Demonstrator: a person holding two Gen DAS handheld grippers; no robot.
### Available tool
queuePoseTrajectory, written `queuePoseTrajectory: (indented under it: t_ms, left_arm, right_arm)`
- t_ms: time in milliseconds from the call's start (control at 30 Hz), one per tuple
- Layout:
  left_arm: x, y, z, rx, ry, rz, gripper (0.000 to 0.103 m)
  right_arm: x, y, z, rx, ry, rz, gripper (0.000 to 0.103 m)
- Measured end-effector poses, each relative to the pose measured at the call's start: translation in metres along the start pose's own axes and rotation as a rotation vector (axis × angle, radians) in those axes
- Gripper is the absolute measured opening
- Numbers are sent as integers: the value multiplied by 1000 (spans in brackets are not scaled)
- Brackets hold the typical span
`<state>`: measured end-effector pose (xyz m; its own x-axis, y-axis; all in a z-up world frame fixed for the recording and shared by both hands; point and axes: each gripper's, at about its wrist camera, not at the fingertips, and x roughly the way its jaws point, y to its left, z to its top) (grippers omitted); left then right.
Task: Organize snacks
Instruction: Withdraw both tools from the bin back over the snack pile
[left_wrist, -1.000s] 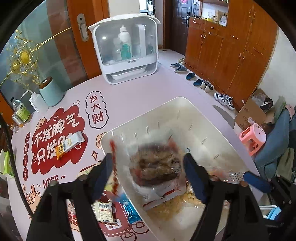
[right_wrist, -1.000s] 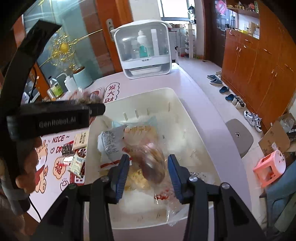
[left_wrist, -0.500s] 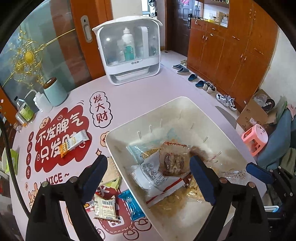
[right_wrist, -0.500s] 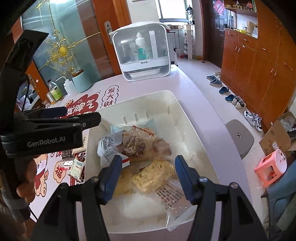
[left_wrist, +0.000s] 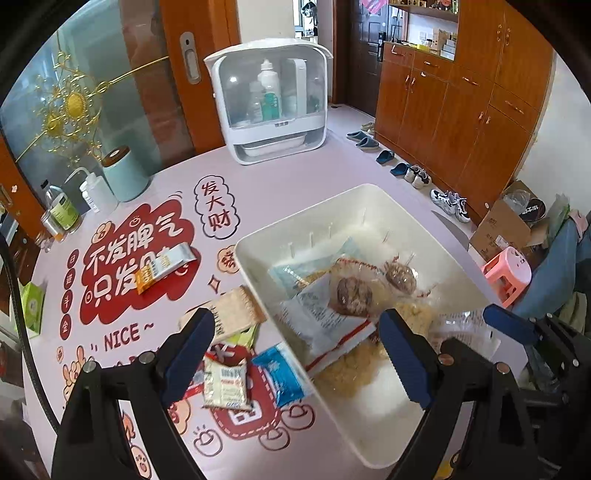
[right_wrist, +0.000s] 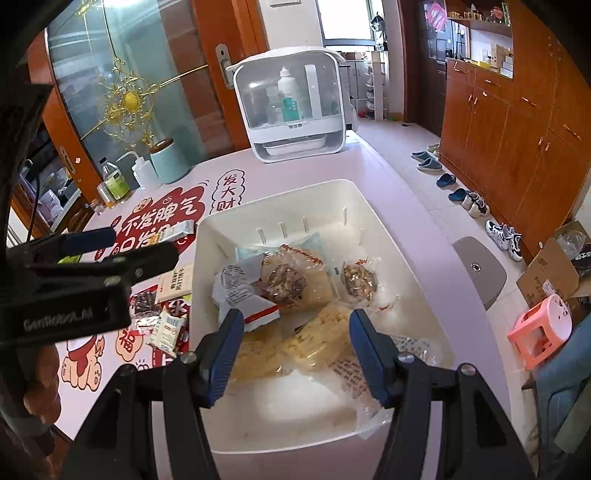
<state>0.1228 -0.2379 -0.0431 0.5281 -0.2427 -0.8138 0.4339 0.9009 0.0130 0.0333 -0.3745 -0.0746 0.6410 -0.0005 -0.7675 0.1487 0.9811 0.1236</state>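
Looking left to right, I see an orange-and-white bar lying alone toward the table's left side, then loose packets just beside the white bin's left wall. My left gripper hangs with jaws spread wide and nothing between them, straddling that wall. Inside the bin lie the snacks, piled. My right gripper hovers over them, jaws apart, gripping nothing.
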Motion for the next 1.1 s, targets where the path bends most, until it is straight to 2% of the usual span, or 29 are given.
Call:
queuePoseTrajectory:
  t_ms: [700, 933, 1100]
  left_arm:
    - [-78, 92, -56, -26, -37, 64, 90]
    - [-96, 138, -62, 40, -52, 119, 90]
    - [-103, 167, -60, 123, -63, 175, 90]
  right_arm:
    - [-26, 80, 1, 8, -54, 52, 61]
    - [-22, 107, 1, 11, -46, 49, 62]
    - [-14, 126, 2, 15, -29, 46, 62]
